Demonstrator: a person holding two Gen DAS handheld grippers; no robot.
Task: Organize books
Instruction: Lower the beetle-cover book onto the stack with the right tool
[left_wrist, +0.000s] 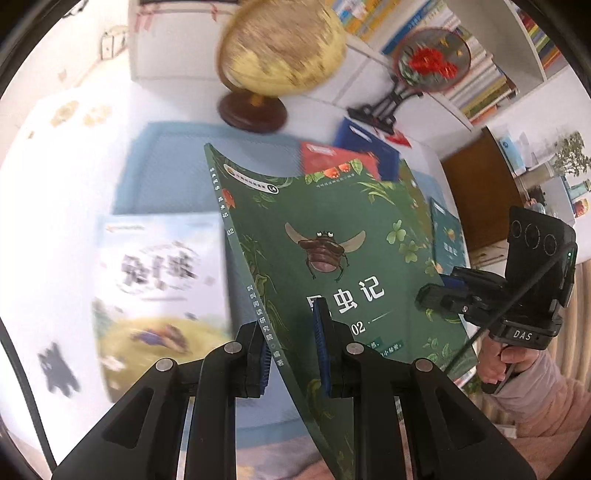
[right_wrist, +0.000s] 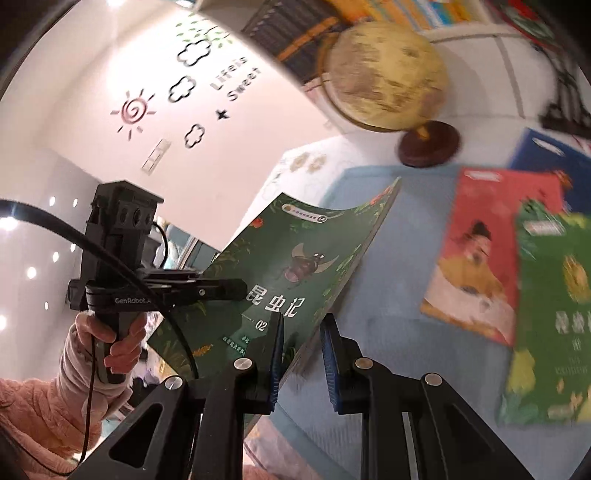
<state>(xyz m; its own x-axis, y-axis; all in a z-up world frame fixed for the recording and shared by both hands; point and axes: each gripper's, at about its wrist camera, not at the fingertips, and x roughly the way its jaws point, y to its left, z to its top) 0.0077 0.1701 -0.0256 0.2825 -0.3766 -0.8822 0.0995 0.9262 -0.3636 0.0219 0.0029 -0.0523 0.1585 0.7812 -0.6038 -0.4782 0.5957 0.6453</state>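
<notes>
Pinching the green book (left_wrist: 332, 236) between them, both tongs hold it tilted above the blue mat (left_wrist: 166, 166): the left gripper (left_wrist: 291, 350) clamps its blue pads on the lower edge near the spine, and the right gripper (right_wrist: 303, 354) grips the edge of the same book (right_wrist: 295, 258), one pad on the cover and the other behind it. From the left wrist the right gripper (left_wrist: 436, 295) shows at the book's far side, closed on the cover's edge, with a hand (left_wrist: 502, 362) in a pink sleeve on its handle. From the right wrist the left gripper (right_wrist: 236, 288) appears likewise, lying across the cover, its handle held by a hand (right_wrist: 118, 343). Only the left view shows a pale book (left_wrist: 159, 288) lying flat on the mat beside the spine, an embroidered round fan (left_wrist: 432, 59) on a stand, and shelves of books (left_wrist: 480, 85) behind it. Only the right view shows a wall with sun and cloud decals (right_wrist: 166, 103), and shows in full a red book (right_wrist: 480, 258) and another green book (right_wrist: 546, 314) lying on the mat, the green one overlapping the red. Both views show a globe (left_wrist: 280, 48) on a dark round base, standing beyond the mat.
</notes>
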